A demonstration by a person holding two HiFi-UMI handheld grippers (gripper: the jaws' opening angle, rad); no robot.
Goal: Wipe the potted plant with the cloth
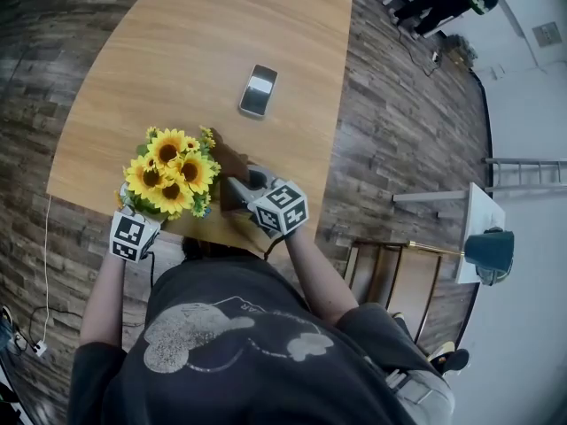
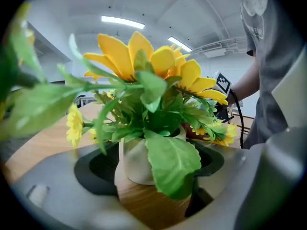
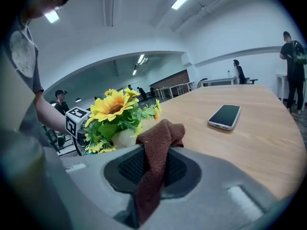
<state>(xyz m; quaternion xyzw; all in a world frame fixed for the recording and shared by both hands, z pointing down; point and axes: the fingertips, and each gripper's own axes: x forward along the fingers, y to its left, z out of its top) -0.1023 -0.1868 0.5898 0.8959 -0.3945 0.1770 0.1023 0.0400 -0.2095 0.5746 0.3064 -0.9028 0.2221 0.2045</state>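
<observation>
potted plant near table edge, phone well apart

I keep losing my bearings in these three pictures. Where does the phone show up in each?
Head view: phone above centre, beyond the sunflower plant.
Left gripper view: not in it.
Right gripper view: phone right of centre, lying flat.
Shared landmark: the sunflower plant, in all three.

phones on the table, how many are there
1. The phone lies flat, screen up, on the table, beyond the potted plant and apart from it. The flowers could hide something small behind them.
</observation>
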